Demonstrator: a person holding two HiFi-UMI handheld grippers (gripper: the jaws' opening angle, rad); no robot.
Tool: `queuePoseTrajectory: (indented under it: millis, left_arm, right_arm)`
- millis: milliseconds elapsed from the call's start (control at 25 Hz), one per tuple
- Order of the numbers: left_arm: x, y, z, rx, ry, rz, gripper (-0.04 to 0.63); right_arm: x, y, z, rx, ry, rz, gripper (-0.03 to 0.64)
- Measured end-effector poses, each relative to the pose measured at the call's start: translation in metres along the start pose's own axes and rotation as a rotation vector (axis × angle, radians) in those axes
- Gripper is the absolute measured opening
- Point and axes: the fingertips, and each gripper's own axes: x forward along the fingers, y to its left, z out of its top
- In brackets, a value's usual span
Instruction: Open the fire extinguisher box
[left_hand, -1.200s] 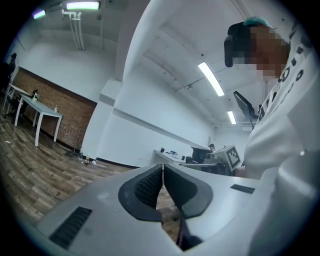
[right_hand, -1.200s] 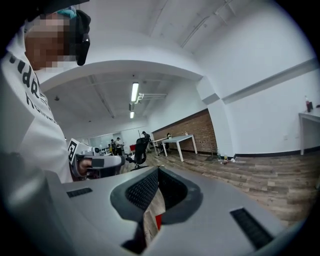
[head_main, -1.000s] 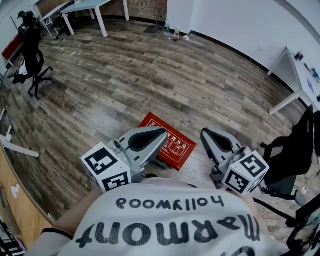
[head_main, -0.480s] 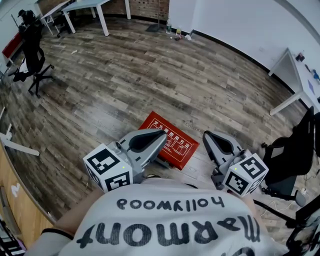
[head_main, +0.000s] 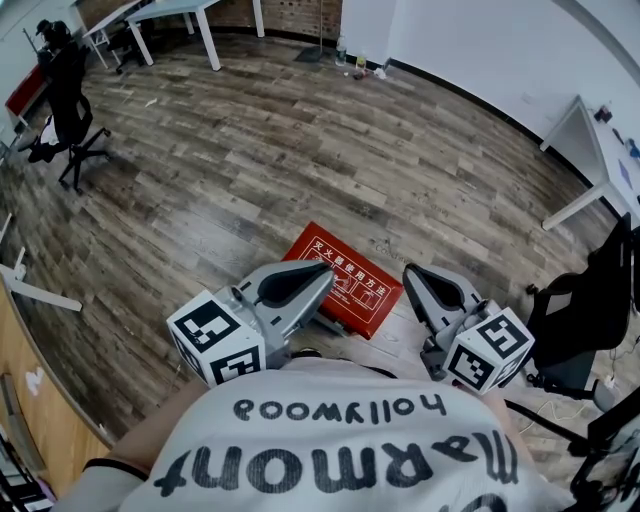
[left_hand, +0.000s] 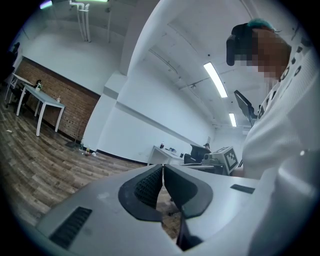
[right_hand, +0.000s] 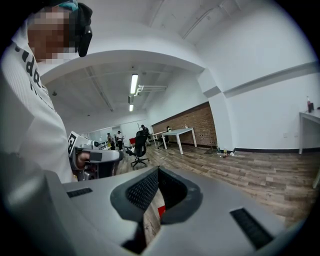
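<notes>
While the person stands over the fire extinguisher box (head_main: 345, 280), both grippers are held out in front of the torso, tips pointing away from the body.

Head view, box: red, flat on the wood floor (head_main: 250, 170), printed lid face up and closed.
Head view, left gripper (head_main: 327, 270): marker cube nearest the body, tip over the box's near left edge; contact cannot be determined.
Head view, right gripper (head_main: 408, 271): level with the left one, tip just beside the box's right corner, over the floor.
Head view, surroundings: office chair (head_main: 65, 110) and white table (head_main: 175, 15) well apart, at the far left.
Left gripper view, jaws: pressed together to a thin slit, nothing between the pads; only floor shows below them.
Left gripper view, extra detail: the right gripper's marker cube shows beside the person's white shirt (left_hand: 280, 135).
Right gripper view, jaws: fully together, empty.
Right gripper view, extra detail: a red sliver of the box shows below the jaw gap; the left gripper appears at the left.
</notes>
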Motion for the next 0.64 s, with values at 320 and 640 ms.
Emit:
queuePoseTrajectory:
  millis: [320, 640]
  left_arm:
    - [-0.0055, 0.005, -0.0008, 0.001, 0.003, -0.007, 0.017]
    - [-0.0026, 0.0059, -0.0066, 0.005, -0.002, -0.012, 0.017]
  right_arm:
    - [0.0075, 0.0037, -0.0007, 0.004, 0.005, 0.001, 0.008]
    - [0.007, 0.0007, -0.0076, 0.005, 0.003, 0.001, 0.009]
